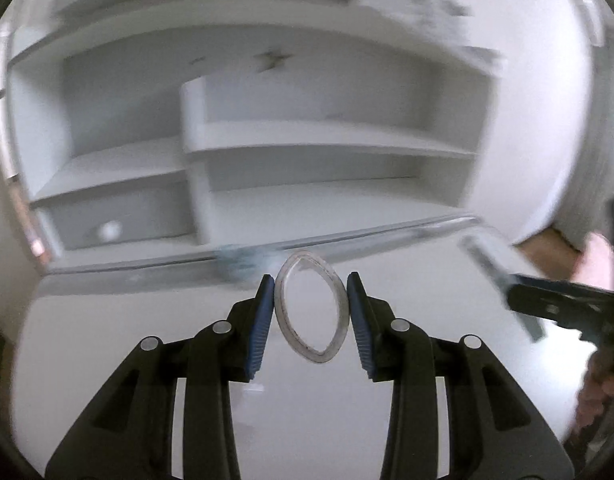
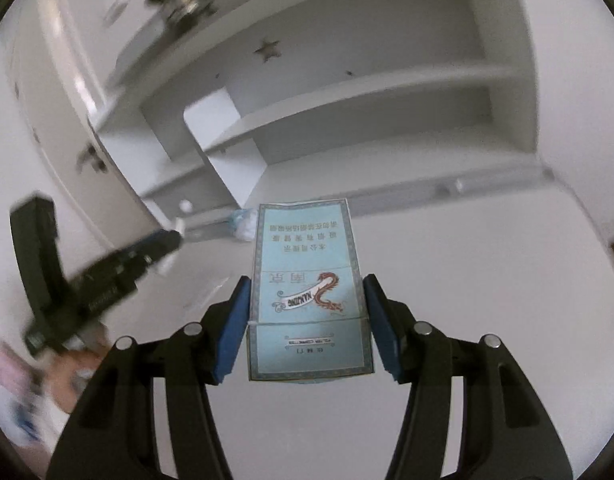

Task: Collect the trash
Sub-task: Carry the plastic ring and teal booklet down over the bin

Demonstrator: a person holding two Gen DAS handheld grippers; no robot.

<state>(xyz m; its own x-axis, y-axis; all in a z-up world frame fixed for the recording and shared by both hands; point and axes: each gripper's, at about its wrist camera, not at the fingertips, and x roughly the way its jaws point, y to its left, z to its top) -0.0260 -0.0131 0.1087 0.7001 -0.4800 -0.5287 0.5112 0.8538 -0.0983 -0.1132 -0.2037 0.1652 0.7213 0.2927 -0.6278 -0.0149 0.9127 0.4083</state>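
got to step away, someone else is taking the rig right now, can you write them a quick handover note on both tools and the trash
Left tool: shut on a squashed tape ring, held above the white desk.
Right tool: shut on a light blue cigarette pack, held by its sides above the desk.
Still on the desk: a crumpled blue-white scrap near the back edge, below the shelves.
Done: two pieces of trash picked up.
Left: drop both in a bin (none is in view), then probably fetch the scrap.

Soft even light, motion blur, fisheye warp
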